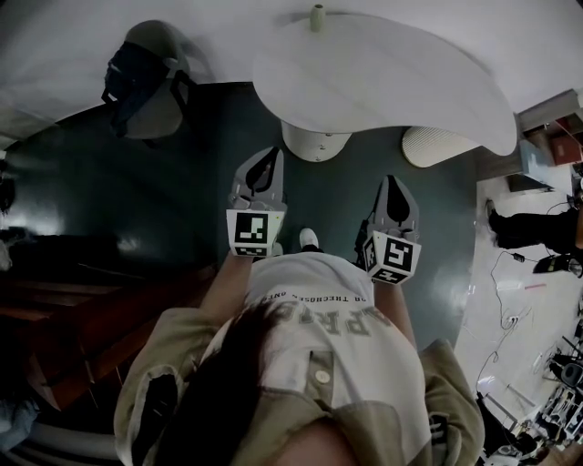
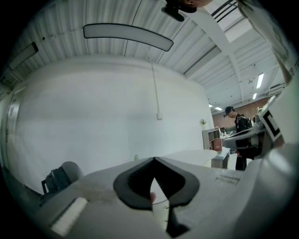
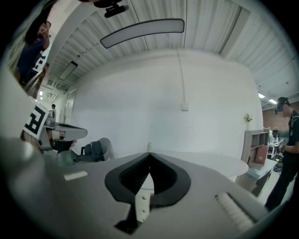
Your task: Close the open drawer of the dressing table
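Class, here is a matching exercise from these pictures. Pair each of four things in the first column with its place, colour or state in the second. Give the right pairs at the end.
Column one:
1. backpack
2. small bottle
3. left gripper
4. table

Column two:
A. jaws shut, nothing between them
B. white, with a curved top
C. on the grey chair
D. standing at the table's far edge

Pairs: 1-C, 2-D, 3-A, 4-B

Grey left claw (image 1: 270, 155) and right claw (image 1: 390, 182), black-lined, bear black-and-white marker cubes (image 1: 250, 232); beige jacket (image 1: 455, 400) over white printed T-shirt (image 1: 310, 282).
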